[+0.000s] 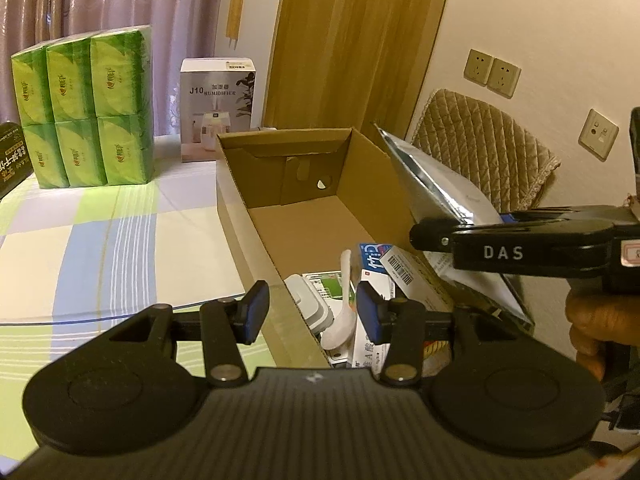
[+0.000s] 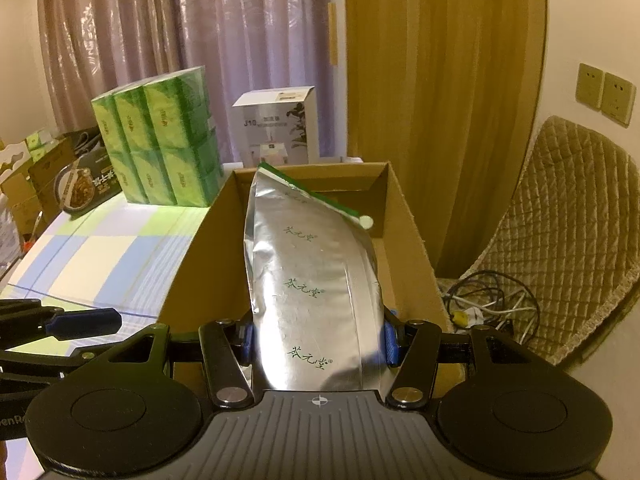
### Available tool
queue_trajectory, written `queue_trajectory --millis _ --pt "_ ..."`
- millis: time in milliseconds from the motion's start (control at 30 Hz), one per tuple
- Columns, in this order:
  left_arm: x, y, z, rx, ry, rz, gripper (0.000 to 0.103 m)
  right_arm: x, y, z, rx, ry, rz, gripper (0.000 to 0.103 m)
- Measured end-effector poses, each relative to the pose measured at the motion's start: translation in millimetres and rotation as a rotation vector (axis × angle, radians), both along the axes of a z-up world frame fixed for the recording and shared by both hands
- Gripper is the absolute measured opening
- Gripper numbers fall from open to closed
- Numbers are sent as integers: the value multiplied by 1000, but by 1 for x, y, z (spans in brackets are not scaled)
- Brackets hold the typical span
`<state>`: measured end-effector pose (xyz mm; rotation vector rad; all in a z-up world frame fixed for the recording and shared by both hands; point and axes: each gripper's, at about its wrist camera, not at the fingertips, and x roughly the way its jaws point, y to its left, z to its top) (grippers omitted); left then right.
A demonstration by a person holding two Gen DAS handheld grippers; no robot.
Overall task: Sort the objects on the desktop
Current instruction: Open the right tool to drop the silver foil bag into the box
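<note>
1 foil pouch point(image 2: 316, 280) – 1 cardboard box point(image 2: 404, 216)

Both grippers are black with blue pads and silver pivot screws. The right gripper point(image 1: 416, 236) bears white "DAS" lettering beside a red-edged sticker.

Mauve curtains point(image 2: 180, 40), wooden panel point(image 2: 440, 100), cream wall with sockets point(image 2: 604, 94), quilted chair point(image 2: 568, 232), warm indoor light.

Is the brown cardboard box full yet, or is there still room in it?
Still room. The brown cardboard box has small items piled only at its near end; the far half of its floor is bare.
</note>
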<state>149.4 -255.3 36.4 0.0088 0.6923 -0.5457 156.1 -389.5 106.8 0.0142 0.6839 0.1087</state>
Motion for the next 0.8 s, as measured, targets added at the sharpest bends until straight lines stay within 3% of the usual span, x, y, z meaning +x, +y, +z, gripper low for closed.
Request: queue_trajectory --millis 333,400,433,467,500,600,800 --pt "-2 8 0 -16 4 11 42 7 8 -3 -14 12 -2 53" --pt "-2 10 0 -21 5 14 43 9 7 -3 3 4 -6 60" --pt "-2 11 1 -22 5 16 44 9 7 -2 11 -5 -12 72" --pt "-2 12 1 -24 4 19 45 8 6 0 17 -18 -15 77" --pt "-3 13 1 -26 4 22 46 7 6 2 24 -28 -13 78" --pt "-6 18 2 -31 7 38 54 0 4 7 33 -47 -14 80" --pt "-21 30 5 -21 21 107 87 -33 -4 14 46 -58 -54 97"
